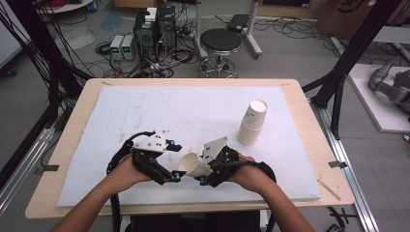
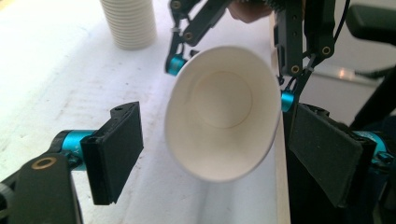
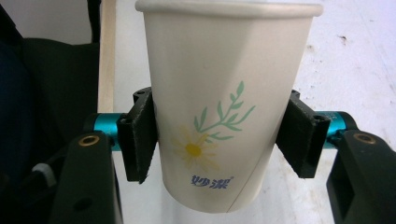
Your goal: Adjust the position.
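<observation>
A white paper cup (image 1: 195, 164) with a daisy print (image 3: 223, 112) is held on its side above the white mat, its mouth (image 2: 223, 112) facing my left gripper. My right gripper (image 1: 207, 178) is shut on the cup's lower body, one pad (image 3: 140, 135) pressing each side. My left gripper (image 1: 175, 162) stands open at the cup's rim, with its pads (image 2: 116, 149) apart on either side of the rim and not touching it. A stack of paper cups (image 1: 252, 123) stands tilted at the mat's right, also seen as a ribbed stack (image 2: 128, 21) in the left gripper view.
A white foam mat (image 1: 145, 116) covers the wooden table (image 1: 300, 96). Beyond the table's far edge are a black stool (image 1: 220, 43), computer boxes and tangled cables on the floor. A black frame post (image 1: 348, 63) rises at the right.
</observation>
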Demonstrator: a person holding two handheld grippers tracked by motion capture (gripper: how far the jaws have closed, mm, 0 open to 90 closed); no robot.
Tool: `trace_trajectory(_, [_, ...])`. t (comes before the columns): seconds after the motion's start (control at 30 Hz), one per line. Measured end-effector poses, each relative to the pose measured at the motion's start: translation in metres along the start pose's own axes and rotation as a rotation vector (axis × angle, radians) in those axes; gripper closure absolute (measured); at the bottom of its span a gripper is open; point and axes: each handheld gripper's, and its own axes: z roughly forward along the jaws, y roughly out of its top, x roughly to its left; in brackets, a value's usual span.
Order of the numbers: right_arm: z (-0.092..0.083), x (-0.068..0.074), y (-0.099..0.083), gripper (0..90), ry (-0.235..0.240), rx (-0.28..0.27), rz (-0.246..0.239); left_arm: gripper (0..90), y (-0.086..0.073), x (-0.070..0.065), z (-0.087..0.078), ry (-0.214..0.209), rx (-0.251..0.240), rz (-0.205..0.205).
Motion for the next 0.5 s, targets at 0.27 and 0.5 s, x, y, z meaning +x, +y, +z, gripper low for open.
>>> trace_trajectory(0.27, [-0.008, 0.000, -0.019, 36.3, -0.022, -0.056, 0.047, 17.7, -0.031, 0.004, -0.009, 0.065, -0.128, -0.089])
trace_trajectory(0.5, [-0.020, 0.000, -0.043, 35.2, -0.071, -0.173, 0.131, 17.6, -0.057, 0.004, -0.011, 0.146, -0.236, -0.141])
